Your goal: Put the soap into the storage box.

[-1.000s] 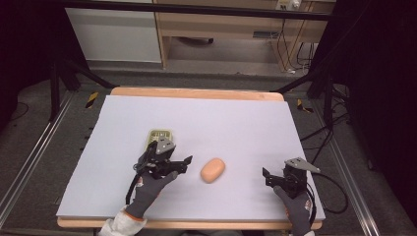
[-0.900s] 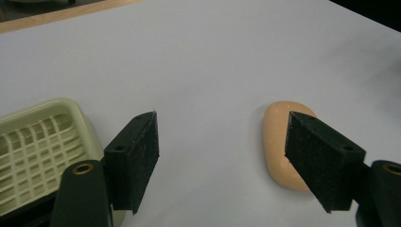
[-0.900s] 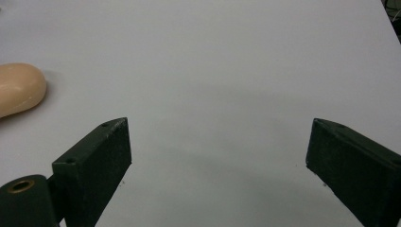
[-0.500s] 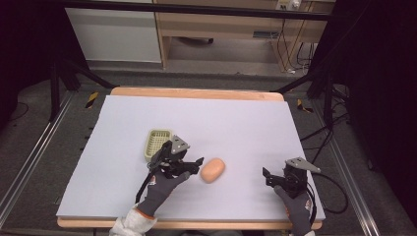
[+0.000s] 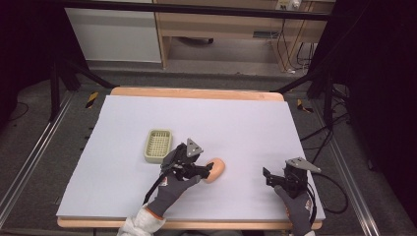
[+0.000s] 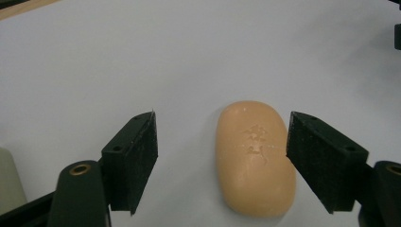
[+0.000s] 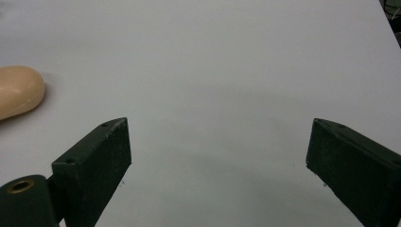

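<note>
A peach-coloured oval soap bar (image 5: 216, 169) lies on the white table cover near the front middle. My left gripper (image 5: 202, 170) is at its left end, open. In the left gripper view the soap bar (image 6: 255, 158) lies between the two jaws, nearer the right one, which is at or almost at its side; the left gripper (image 6: 222, 142) has a clear gap on the left side. A pale green soap dish (image 5: 158, 145) with a slotted bottom stands empty just behind and left of that hand. My right gripper (image 5: 271, 178) rests open at the front right, its jaws (image 7: 217, 146) holding nothing.
The white table cover (image 5: 236, 123) stretches wide behind both grippers. A wooden edge (image 5: 196, 92) borders the far side. The soap bar (image 7: 19, 90) lies at the left border of the right gripper view. Cables trail off the table's right side.
My left gripper has moved right, from over the soap dish to the soap bar, which now lies between its open jaws. The dish is uncovered. The right gripper has stayed put.
</note>
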The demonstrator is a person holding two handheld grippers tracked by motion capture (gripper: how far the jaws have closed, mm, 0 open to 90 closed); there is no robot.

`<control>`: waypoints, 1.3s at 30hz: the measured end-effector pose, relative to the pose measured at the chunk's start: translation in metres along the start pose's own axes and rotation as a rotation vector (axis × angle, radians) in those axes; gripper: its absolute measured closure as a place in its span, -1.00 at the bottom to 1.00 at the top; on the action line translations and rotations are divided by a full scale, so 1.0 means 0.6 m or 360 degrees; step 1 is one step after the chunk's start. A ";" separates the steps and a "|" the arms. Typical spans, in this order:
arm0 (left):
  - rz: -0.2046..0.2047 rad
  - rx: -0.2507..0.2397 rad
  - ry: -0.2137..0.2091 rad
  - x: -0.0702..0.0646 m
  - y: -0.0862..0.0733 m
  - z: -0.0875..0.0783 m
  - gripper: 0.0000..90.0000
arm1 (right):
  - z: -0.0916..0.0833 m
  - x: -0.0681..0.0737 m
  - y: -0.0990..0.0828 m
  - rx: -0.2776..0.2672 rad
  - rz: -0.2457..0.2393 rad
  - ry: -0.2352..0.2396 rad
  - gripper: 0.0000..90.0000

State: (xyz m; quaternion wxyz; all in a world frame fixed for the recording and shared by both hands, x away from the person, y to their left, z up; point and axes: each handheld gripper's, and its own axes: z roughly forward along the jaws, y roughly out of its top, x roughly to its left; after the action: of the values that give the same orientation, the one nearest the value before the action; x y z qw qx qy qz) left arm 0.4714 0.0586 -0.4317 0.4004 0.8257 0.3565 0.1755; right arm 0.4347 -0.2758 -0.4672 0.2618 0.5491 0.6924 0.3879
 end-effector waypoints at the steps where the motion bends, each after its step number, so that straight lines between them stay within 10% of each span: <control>1: 0.0003 0.0002 -0.0001 -0.002 0.001 0.002 -0.45 | 0.000 0.000 0.000 0.0000 0.0004 0.0000 -0.83; 39: 0.0031 0.0113 -0.0025 -0.032 -0.003 0.069 -0.53 | 0.001 -0.001 0.000 0.0004 0.0009 0.0002 -0.83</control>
State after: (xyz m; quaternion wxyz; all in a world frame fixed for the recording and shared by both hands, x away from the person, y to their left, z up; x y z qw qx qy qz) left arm 0.4812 0.0235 -0.4587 0.3719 0.8441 0.3513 0.1603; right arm 0.4354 -0.2760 -0.4677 0.2596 0.5513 0.6914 0.3881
